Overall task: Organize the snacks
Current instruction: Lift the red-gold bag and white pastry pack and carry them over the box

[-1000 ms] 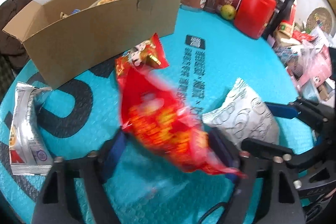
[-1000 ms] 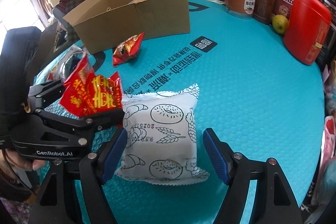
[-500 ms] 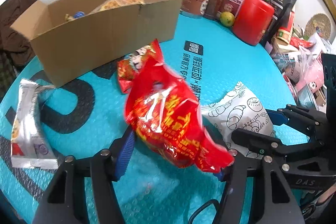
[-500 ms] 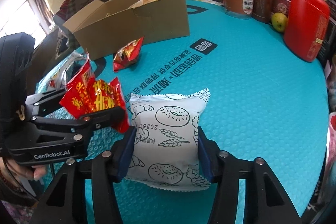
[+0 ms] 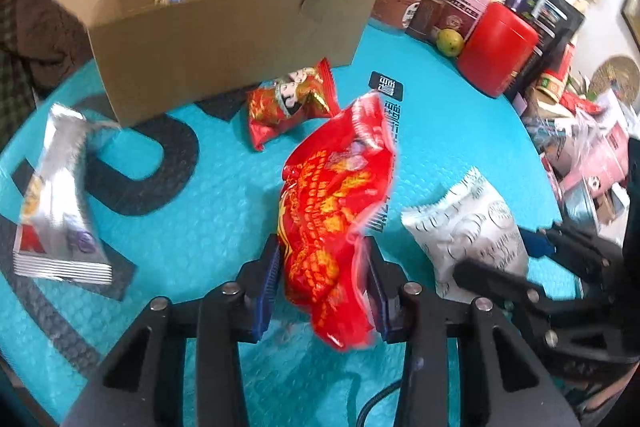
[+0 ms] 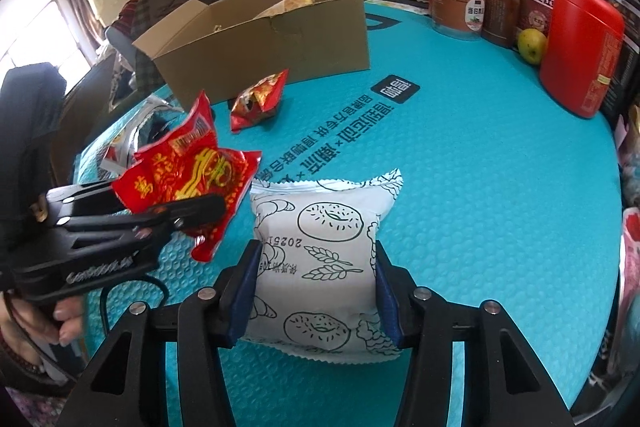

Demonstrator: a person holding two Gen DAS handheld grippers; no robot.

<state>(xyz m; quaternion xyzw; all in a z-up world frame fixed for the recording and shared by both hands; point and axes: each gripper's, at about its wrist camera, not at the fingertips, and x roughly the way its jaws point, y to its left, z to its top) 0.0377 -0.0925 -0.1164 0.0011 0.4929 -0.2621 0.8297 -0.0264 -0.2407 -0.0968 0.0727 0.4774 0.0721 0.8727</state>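
Note:
My left gripper (image 5: 322, 281) is shut on a red snack bag (image 5: 338, 211) and holds it above the teal mat; it also shows in the right wrist view (image 6: 184, 179). My right gripper (image 6: 314, 291) is shut on a white pastry bag with doughnut drawings (image 6: 320, 255), which also shows in the left wrist view (image 5: 466, 227). An open cardboard box (image 5: 224, 35) with snacks inside stands at the back. A small red candy bag (image 5: 290, 103) lies in front of the box. A silver packet (image 5: 56, 195) lies at the left.
Jars, a red canister (image 5: 498, 49) and a green fruit (image 5: 450, 42) line the back right of the teal mat (image 6: 480, 167). Clutter of packets lies at the far right edge. Dark clothing (image 5: 32, 27) sits beyond the box at left.
My left gripper has closed tighter on the red bag and lifted it upright. My right gripper has closed from open onto the white pastry bag.

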